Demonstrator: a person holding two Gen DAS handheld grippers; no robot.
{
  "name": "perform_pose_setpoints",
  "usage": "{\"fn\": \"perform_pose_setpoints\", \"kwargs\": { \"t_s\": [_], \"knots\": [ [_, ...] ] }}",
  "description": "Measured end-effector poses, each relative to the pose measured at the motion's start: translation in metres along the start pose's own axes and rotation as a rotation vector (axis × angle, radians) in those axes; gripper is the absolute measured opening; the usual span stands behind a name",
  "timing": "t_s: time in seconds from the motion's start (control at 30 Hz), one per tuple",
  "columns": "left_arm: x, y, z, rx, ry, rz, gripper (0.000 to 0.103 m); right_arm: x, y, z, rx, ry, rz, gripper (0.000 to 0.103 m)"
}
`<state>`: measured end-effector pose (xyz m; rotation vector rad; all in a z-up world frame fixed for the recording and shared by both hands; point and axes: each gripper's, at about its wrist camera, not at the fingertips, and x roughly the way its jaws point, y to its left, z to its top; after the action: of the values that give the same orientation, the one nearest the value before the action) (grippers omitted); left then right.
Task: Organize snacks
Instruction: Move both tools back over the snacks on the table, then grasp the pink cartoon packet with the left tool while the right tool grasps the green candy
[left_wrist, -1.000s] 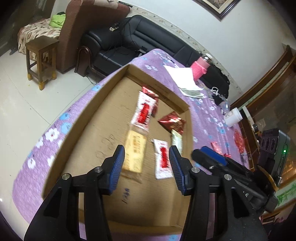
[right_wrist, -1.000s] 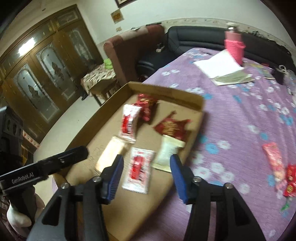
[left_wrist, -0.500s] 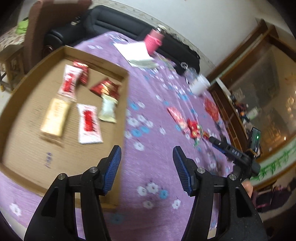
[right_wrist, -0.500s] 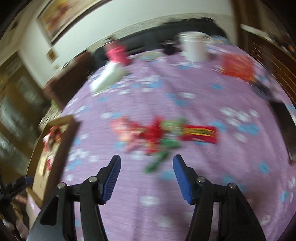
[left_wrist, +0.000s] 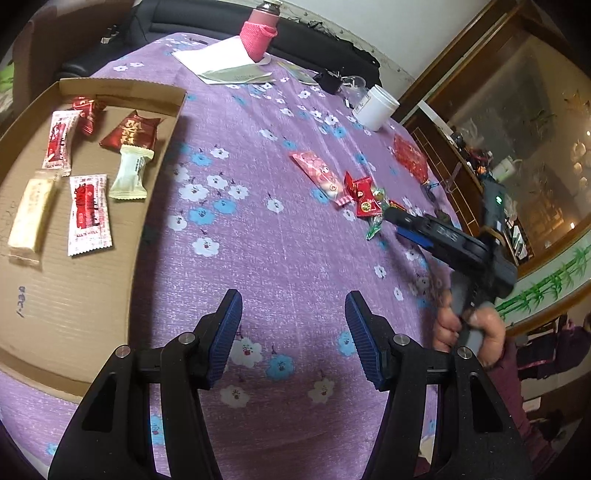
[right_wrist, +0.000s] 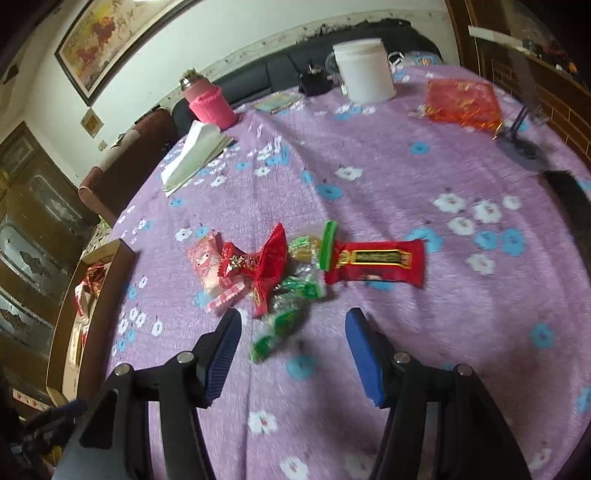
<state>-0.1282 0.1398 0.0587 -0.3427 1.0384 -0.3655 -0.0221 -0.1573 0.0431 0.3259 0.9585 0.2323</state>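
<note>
Loose snacks lie clustered on the purple cloth, just ahead of the right gripper.

The snack pile (right_wrist: 291, 273), with its long red bar (right_wrist: 376, 262) and green candies (right_wrist: 284, 325), sits just beyond the right gripper (right_wrist: 293, 332), whose fingers are spread and hold nothing. The left gripper (left_wrist: 293, 314), also spread and holding nothing, hovers over bare cloth beside the cardboard tray (left_wrist: 74, 295) of sorted packets. A second ago both grippers were over that tray; the right one has since swung across to the pile.
</note>
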Motion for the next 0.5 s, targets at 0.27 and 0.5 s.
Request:
{"fn": "perform_pose_setpoints", "kwargs": {
  "t_s": [0.27, 0.5],
  "knots": [
    [0.013, -0.001, 0.003, -0.008, 0.023, 0.023, 0.058, 0.018, 0.018, -0.003, -0.079, -0.028, -0.044, 0.062],
    [0.03, -0.011, 0.019, -0.005, 0.043, 0.017, 0.058, 0.018, 0.019, -0.006, -0.101, -0.062, -0.033, 0.062]
  ]
}}
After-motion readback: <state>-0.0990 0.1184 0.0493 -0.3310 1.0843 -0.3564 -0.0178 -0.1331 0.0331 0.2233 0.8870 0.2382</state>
